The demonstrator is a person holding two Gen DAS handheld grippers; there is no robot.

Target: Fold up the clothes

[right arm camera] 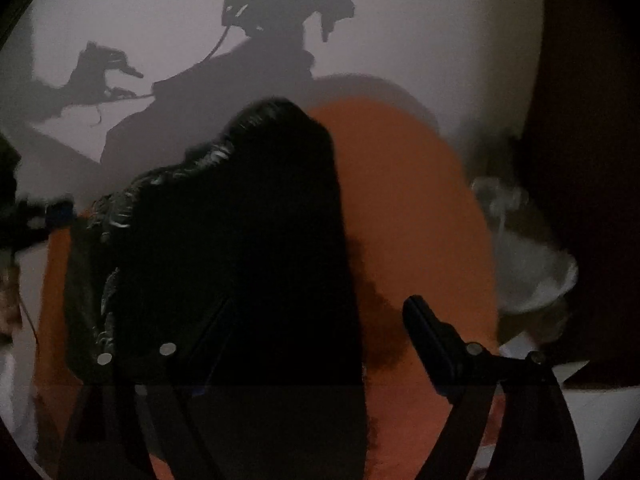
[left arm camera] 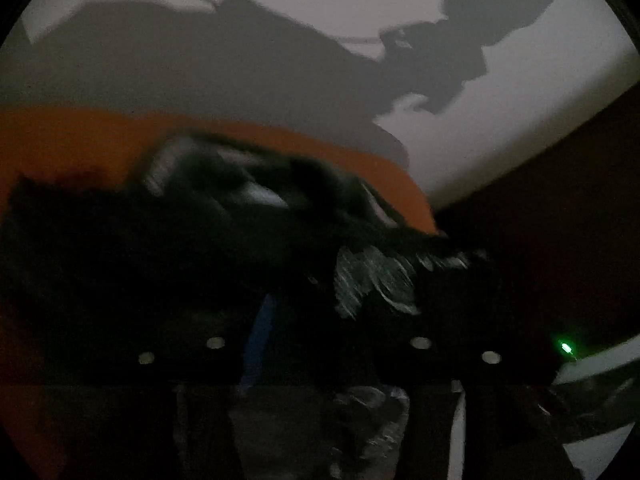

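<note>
garment (right arm camera: pixel 224 248) on cloth (right arm camera: pixel 408 208) | cloth on table (right arm camera: pixel 440 40) | bowl (right arm camera: pixel 532 276) right of cloth

An orange cloth (right arm camera: pixel 408 200) covers the surface, black garment (right arm camera: pixel 240 240) on it.

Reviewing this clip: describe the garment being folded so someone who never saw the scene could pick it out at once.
Find the orange cloth spread in front of the pale wall. On it lies the black garment, a dark heap. Silvery-white print along its edge sets it apart from the plain orange cloth beneath.
</note>
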